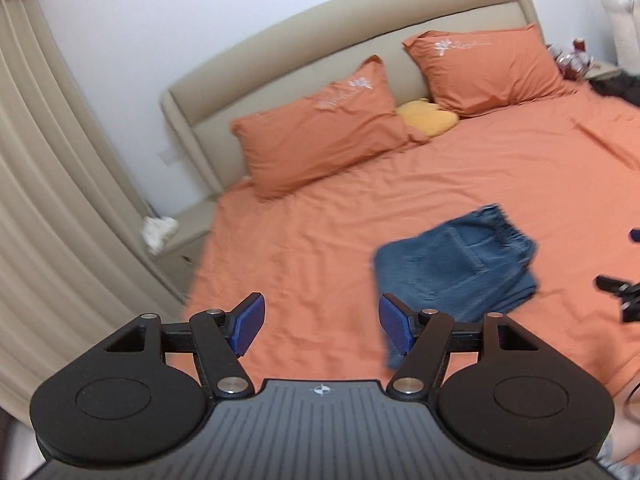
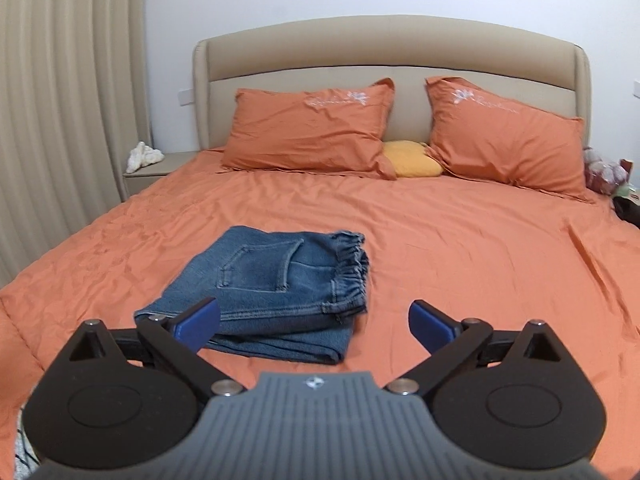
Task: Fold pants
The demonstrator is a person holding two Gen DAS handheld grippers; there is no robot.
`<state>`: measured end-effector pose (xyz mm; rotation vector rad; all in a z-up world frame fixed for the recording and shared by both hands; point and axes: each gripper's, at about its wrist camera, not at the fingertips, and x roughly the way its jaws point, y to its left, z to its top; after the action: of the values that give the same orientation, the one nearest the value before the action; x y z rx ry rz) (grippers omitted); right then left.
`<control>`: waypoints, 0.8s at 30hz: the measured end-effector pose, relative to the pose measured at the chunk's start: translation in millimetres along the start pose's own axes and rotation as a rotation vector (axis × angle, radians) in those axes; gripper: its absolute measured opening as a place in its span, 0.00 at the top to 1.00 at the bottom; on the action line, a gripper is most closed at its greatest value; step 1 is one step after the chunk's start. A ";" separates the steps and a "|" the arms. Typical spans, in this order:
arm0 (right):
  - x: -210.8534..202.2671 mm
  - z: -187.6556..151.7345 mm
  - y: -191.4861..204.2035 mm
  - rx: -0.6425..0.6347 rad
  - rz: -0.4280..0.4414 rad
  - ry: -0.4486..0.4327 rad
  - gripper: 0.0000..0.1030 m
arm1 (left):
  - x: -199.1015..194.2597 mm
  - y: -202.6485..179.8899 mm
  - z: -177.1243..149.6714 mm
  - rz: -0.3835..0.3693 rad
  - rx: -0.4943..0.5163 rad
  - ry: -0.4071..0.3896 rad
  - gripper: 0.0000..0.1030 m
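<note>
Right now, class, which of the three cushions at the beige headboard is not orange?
The small yellow cushion, wedged between the two larger orange pillows bearing white embroidery.

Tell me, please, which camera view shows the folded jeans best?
The right wrist view: the folded jeans lie near its centre, sharp, with pocket, elastic waistband and stacked layers visible. In the left wrist view they sit toward the right, blurred, partly behind a gripper finger.

Cloth, denim and matt plastic

Folded pants (image 2: 276,280) are faded blue denim with stitched seams; the bed (image 2: 480,248) wears creased orange cotton-like cloth; right tool (image 2: 316,326) has matt black plastic arms, blue ribbed pads (image 1: 394,328).
</note>
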<state>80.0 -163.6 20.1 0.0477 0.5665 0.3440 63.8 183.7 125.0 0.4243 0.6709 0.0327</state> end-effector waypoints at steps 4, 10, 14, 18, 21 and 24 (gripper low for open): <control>-6.2 -10.0 -5.4 0.032 -0.021 0.005 0.06 | 28.6 -38.3 -22.0 -0.114 -0.101 0.001 0.25; -13.7 -22.2 -15.2 0.093 -0.068 -0.009 0.06 | 51.0 -74.6 -54.9 -0.183 -0.301 -0.028 0.26; -18.5 -27.0 -13.5 0.057 -0.094 -0.039 0.05 | 61.3 -96.1 -70.5 -0.171 -0.356 -0.024 0.25; -22.6 -29.9 -12.6 0.031 -0.109 -0.069 0.05 | 63.1 -113.6 -82.5 -0.147 -0.340 -0.027 0.25; -23.1 -30.9 -13.0 0.036 -0.099 -0.068 0.05 | 66.2 -125.6 -89.1 -0.126 -0.309 -0.006 0.25; -22.3 -32.0 -12.9 0.036 -0.091 -0.063 0.05 | 66.4 -128.6 -92.1 -0.127 -0.305 0.004 0.25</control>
<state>49.3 -184.8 2.9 0.0670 0.5103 0.2434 46.2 111.3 -29.5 0.0880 0.6831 0.0157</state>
